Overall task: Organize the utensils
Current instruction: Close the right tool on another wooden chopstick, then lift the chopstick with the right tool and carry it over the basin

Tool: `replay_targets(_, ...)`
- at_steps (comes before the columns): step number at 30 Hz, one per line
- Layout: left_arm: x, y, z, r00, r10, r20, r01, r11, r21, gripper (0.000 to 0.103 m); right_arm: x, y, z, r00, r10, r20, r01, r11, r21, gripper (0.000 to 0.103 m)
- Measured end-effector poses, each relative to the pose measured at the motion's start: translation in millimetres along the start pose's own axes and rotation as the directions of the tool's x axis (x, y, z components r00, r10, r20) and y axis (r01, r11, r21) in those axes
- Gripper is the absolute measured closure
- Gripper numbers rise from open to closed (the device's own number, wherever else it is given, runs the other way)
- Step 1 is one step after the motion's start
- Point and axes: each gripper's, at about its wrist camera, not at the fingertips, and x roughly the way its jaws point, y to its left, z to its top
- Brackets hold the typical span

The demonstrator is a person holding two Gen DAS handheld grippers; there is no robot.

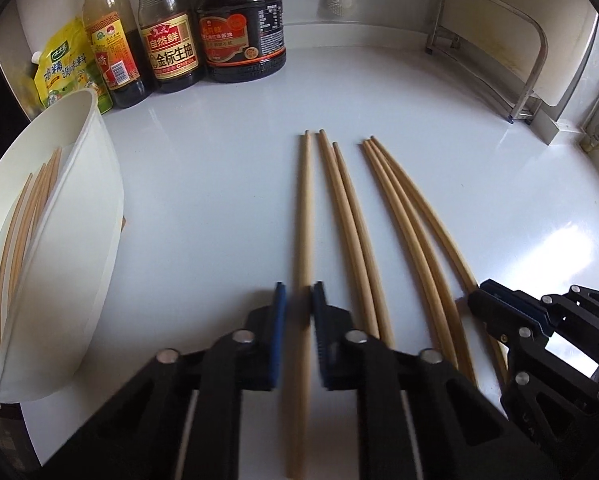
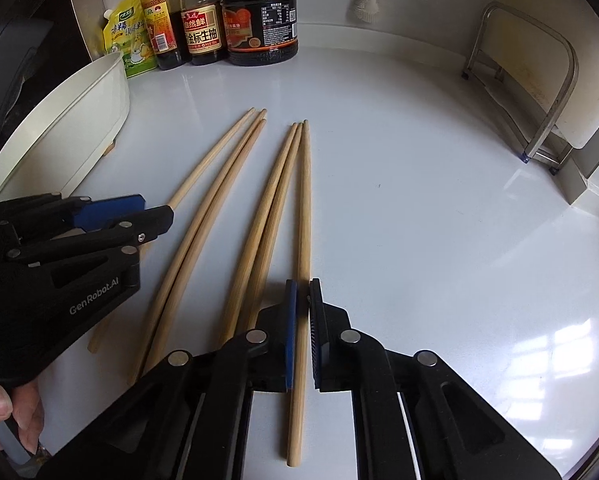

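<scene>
Both cameras sit low, close over the white bench (image 1: 219, 152), angled steeply down and forward along their own fingers toward the back wall. Left view sits left, catching the right gripper (image 1: 479, 300) at its right edge; right view shows the left gripper (image 2: 159, 212) at left. Shared: chopsticks (image 1: 339, 200), bottles (image 2: 203, 32), rack (image 1: 519, 60).

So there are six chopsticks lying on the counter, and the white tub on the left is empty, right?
Not quite. The white tub isn't empty: several chopsticks already lie inside it, which the left wrist view shows. The six chopsticks lying on the counter are right.
</scene>
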Motion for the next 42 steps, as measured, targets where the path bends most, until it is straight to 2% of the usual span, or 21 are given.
replay_targets(6, -3.0, 3.7, 0.7, 0.999, -0.033, -0.024, 0.032, 0.999, -0.016, 0.096, -5.6, -10.7, 2.0, 0.999, 0.052, -0.008, -0.051, 0.995, 0.082, 0.097)
replay_targets(10, -18.1, 5.6, 4.8, 0.999, -0.046, -0.011, 0.046, 0.999, -0.016, 0.096, -18.6, -16.6, 6.7, 0.998, 0.065, 0.008, -0.065, 0.992, 0.112, 0.097)
replay_targets(23, -92.4, 30.0, 32.8, 0.993, -0.058, 0.103, 0.06, 0.998, -0.019, 0.096, -78.5, -3.7, 43.0, 0.989, 0.091, 0.114, -0.101, 0.992, 0.082, 0.097)
replay_targets(30, -106.8, 54.6, 37.4, 0.99, -0.042, 0.134, 0.048, 0.998, -0.036, 0.096, -84.8, 22.9, 70.1, 0.977, 0.147, 0.154, -0.154, 0.988, 0.034, 0.097)
replay_targets(34, -110.9, 75.8, 37.0, 0.989, -0.043, 0.142, 0.053, 0.996, -0.066, 0.096, -74.8, 43.4, 84.7, 0.974, 0.175, 0.142, -0.177, 0.984, 0.006, 0.097)
replay_targets(42, -125.0, 140.0, 31.3, 0.985, 0.008, 0.17, 0.021, 0.985, -0.169, 0.096, -62.0, 92.5, 113.7, 0.959, 0.253, 0.129, -0.25, 0.967, -0.038, 0.097)
